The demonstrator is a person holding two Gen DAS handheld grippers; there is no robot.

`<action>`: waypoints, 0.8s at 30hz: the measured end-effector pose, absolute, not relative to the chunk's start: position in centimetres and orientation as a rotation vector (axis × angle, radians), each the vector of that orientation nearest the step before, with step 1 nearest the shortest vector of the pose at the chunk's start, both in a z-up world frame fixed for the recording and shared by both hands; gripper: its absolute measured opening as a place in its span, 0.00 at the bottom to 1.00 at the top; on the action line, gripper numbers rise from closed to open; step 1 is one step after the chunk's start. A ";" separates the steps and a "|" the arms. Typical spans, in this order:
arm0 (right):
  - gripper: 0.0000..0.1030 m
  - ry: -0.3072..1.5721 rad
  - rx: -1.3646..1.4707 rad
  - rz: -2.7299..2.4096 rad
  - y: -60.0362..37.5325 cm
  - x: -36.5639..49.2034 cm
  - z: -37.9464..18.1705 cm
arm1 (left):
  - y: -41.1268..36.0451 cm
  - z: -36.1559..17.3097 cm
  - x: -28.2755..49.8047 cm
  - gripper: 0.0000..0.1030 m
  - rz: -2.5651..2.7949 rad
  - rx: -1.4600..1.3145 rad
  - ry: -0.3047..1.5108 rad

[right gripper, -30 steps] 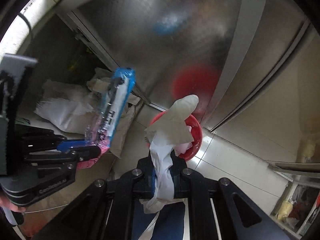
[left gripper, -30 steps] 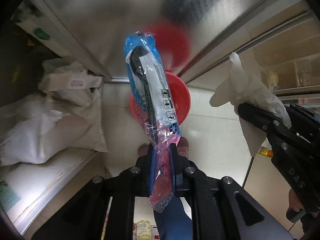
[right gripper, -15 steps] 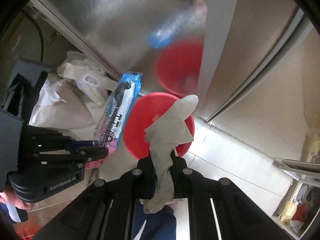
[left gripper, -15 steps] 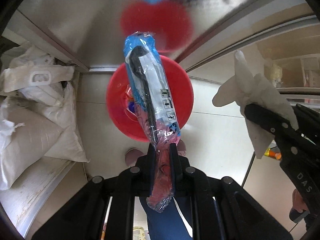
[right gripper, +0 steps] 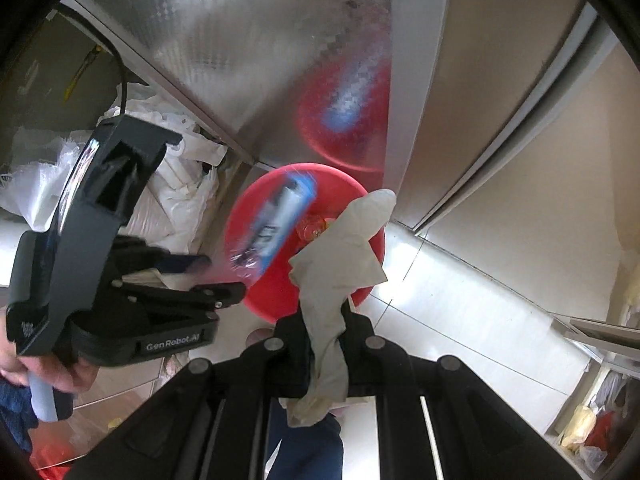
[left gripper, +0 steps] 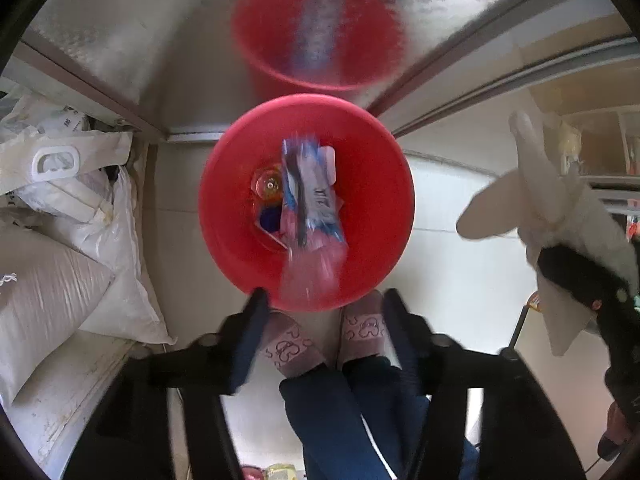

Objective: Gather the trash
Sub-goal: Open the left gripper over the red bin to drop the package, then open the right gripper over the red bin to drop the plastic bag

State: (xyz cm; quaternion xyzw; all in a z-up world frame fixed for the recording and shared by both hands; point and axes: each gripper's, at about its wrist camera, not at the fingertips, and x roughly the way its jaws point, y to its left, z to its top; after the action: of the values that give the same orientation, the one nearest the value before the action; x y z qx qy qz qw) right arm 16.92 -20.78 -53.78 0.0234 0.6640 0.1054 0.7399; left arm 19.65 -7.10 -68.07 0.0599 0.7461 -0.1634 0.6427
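Red plastic bin [left gripper: 240,248] on floor, below both tools. Left gripper [left gripper: 324,300]: jaws opening, nothing between; blue wrapper [left gripper: 310,196] falling binward at 12 o'clock. Right gripper [right gripper: 326,320]: clamped on white glove [right gripper: 340,248], awaiting drop.

Blue, white and pink plastic wrapper [left gripper: 310,200], motion-blurred, lies lengthwise over the middle of the red basin [left gripper: 372,236], which stands on the floor against a metal cabinet. Crumpled white glove with tissue [right gripper: 340,264] stands upright, clamped, above the basin's right rim.
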 end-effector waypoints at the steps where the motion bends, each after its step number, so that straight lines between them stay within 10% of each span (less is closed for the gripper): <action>1: 0.09 1.461 0.056 0.231 -20.8 16.8 -53.8 | -7.0 -67.7 19.7 0.65 -0.369 0.130 1.690; 17: 0.09 1.437 0.054 0.321 -16.5 17.5 -50.8 | -2.2 -58.5 19.4 0.66 -0.369 0.096 1.569; 24: 0.09 1.420 0.051 0.336 -15.0 18.4 -51.5 | 0.2 -58.7 20.5 0.89 -0.345 0.073 1.521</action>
State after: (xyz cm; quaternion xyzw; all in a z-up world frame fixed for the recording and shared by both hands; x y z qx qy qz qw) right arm 18.39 -14.95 -51.48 0.0233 0.6488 0.1535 0.7450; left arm 20.48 0.17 -58.71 0.0330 0.6857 -0.1553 0.7104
